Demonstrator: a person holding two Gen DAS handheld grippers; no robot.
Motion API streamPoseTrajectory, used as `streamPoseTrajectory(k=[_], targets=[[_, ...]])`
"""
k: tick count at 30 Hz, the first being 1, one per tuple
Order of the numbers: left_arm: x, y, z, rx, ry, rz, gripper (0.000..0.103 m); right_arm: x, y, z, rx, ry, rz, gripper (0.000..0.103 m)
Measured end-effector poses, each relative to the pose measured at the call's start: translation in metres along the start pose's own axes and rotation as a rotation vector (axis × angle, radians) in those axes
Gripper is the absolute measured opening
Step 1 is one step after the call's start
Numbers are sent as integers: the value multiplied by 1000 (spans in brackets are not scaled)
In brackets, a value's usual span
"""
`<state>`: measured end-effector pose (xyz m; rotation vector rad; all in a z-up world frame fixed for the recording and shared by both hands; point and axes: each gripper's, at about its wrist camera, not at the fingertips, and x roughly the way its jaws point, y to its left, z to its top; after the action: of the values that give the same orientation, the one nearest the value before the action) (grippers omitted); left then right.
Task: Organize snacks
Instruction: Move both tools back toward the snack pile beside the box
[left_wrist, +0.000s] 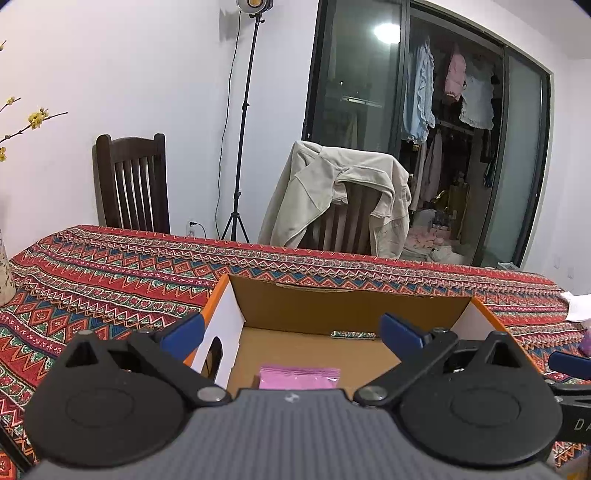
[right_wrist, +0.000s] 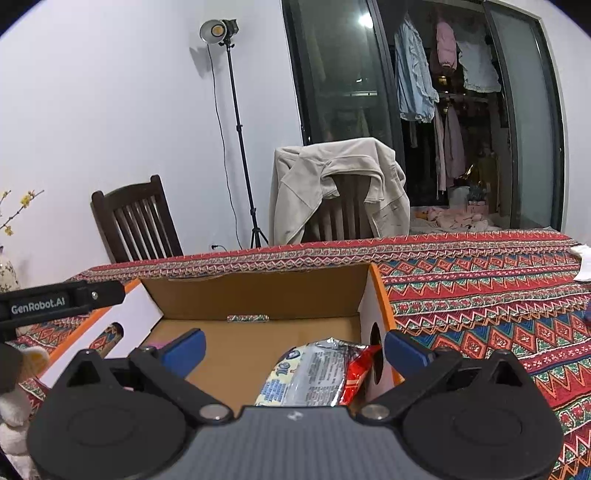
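Observation:
An open cardboard box with orange edges (left_wrist: 347, 306) (right_wrist: 258, 295) sits on the patterned tablecloth. In the left wrist view a pink snack packet (left_wrist: 299, 376) lies on the box floor, just below my left gripper (left_wrist: 291, 332), which is open and empty above the box. In the right wrist view a silver and red snack bag (right_wrist: 314, 373) lies in the box by its right wall, below my right gripper (right_wrist: 293, 349), which is open. The left gripper's body (right_wrist: 55, 301) shows at the left edge of the right wrist view.
The table (left_wrist: 110, 266) has a red patterned cloth. Two wooden chairs (left_wrist: 133, 184) stand behind it, one draped with a beige jacket (left_wrist: 340, 195). A light stand (left_wrist: 240, 147) is at the wall. White paper (left_wrist: 576, 306) lies at the right; a vase (right_wrist: 7, 273) stands left.

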<state>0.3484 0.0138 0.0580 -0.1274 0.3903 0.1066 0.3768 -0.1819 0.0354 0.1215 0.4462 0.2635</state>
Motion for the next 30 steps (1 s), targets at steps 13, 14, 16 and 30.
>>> streamPoseTrajectory(k=[13,14,16,30], targets=[[-46,3,16,-12,-12,-27,103,-48,12,14,-35,-48,11,103],[-50,3,15,-11,-10,-27,103,-54,14,13,-42,-51,10,103],[-59,7,13,-11,-6,-26,103,-63,16,10,-45,-54,11,103],[-117,31,-24,-6,18,-37,103,-117,30,-28,-71,-26,15,103]])
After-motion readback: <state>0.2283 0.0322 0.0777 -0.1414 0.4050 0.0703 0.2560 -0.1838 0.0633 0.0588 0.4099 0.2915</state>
